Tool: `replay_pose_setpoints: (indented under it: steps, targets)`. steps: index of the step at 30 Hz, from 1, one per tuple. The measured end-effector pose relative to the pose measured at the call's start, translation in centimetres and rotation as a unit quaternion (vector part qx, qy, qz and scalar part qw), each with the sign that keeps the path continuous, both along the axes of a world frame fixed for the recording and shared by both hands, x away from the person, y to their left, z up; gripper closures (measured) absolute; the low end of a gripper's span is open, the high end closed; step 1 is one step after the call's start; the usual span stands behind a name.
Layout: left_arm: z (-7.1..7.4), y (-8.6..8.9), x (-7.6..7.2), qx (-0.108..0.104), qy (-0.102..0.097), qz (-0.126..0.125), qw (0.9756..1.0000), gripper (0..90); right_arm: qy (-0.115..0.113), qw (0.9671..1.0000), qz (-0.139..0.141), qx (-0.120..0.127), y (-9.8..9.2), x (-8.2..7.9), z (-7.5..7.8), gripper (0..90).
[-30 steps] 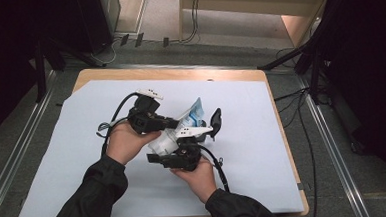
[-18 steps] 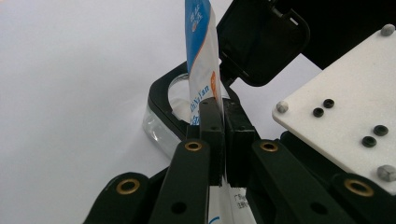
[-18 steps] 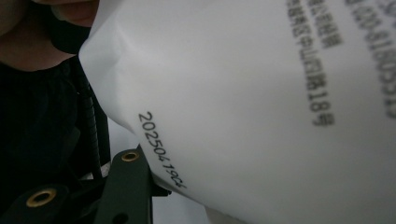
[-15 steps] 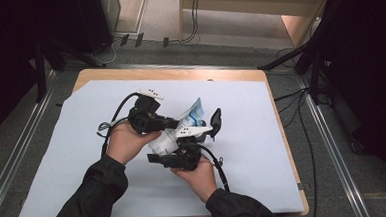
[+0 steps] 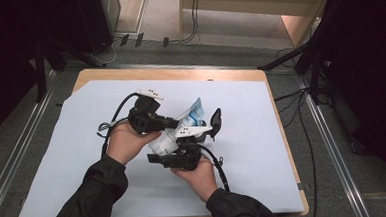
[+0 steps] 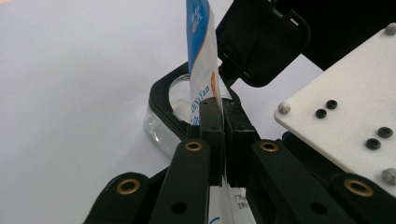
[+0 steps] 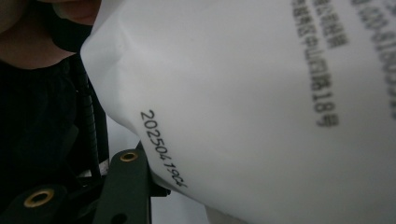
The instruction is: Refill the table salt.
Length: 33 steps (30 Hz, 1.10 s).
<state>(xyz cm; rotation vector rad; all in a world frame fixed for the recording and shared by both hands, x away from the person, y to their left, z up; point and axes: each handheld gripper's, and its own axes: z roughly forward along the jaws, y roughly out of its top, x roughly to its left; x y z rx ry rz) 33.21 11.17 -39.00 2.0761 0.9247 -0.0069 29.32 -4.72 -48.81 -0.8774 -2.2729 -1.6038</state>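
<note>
Nothing moved — blue-white printed sachet point(image 6: 201, 60).

A wooden table point(image 5: 179, 74) carries a pale blue-white sheet point(image 5: 83, 159) that covers nearly its whole top.

A lab-like recording space: a wooden bench point(image 5: 179, 73) covered with a pale blue sheet point(image 5: 263, 150), metal floor rails point(image 5: 13, 163), black cables point(image 5: 302, 128) on grey carpet, black stand legs point(image 5: 298, 58) beyond its far edge.

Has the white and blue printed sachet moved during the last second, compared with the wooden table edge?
No. The white and blue printed sachet sits at the same place against the wooden table edge, held in the shut left tongs.
</note>
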Motion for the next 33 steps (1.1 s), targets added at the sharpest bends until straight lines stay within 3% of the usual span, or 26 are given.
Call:
replay_pose_setpoints:
  steps: [8, 33]
  targets:
    - [0.03, -0.06, -0.04, 0.001, 0.0, 0.0, 1.0, 89.5, -0.018, 0.9997, 0.003, -0.014, 0.22, -0.22, 0.05, 53.6]
    - [0.13, -0.03, -0.07, -0.008, -0.005, 0.001, 1.0, 89.0, -0.006, 1.0, 0.004, 0.004, -0.05, -0.01, 0.29, 55.5]
